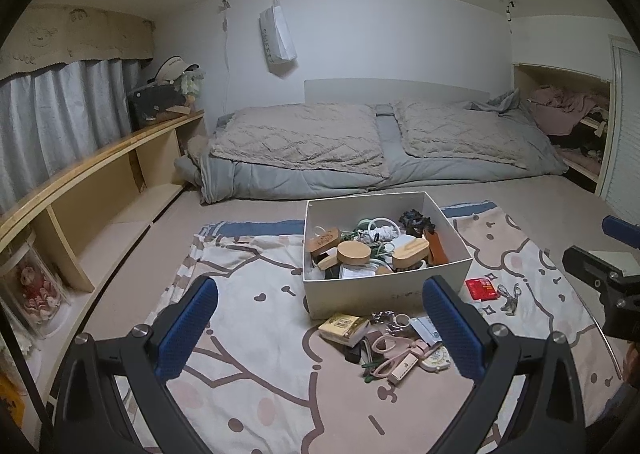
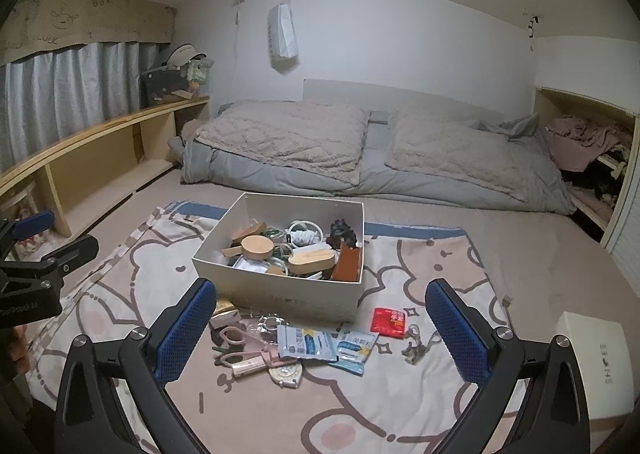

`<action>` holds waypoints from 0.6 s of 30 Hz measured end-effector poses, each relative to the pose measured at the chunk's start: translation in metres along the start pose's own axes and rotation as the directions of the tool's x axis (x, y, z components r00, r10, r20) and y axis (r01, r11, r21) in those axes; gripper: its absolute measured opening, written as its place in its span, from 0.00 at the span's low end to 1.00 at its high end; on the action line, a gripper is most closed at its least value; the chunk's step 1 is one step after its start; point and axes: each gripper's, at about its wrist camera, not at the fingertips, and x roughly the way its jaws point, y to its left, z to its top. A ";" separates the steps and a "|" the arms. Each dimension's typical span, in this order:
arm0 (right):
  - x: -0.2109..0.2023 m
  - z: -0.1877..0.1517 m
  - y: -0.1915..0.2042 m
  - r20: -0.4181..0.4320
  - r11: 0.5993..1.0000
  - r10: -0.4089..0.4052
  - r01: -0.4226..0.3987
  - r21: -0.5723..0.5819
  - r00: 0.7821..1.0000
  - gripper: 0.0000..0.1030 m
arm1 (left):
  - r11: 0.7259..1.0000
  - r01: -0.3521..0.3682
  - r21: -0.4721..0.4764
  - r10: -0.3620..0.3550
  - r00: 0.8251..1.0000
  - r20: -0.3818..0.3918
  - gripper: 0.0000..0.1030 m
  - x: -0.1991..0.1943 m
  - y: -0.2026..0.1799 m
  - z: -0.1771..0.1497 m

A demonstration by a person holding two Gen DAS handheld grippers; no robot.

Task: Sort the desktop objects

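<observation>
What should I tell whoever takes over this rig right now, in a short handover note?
Left gripper: open, empty, above the blanket.
Right gripper: open, empty.
White box sits mid-blanket, already holding wooden lids, cables and other bits.
Loose in front of it: pink scissors, sachets, red packet, metal clip, yellow box.
Done: part sorted.
Left: the loose pile.

White lid (image 2: 592, 366) cut off at right edge.

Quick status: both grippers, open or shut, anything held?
Left gripper: open, holding nothing, above the loose items in front of the white box.
Right gripper: open, holding nothing.
</observation>
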 end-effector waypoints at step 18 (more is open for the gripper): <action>0.004 -0.002 -0.011 -0.025 0.999 -0.009 0.009 0.037 1.000 1.00 | 1.000 -0.004 0.018 0.004 1.000 -0.003 1.00 -0.003 -0.002 -0.001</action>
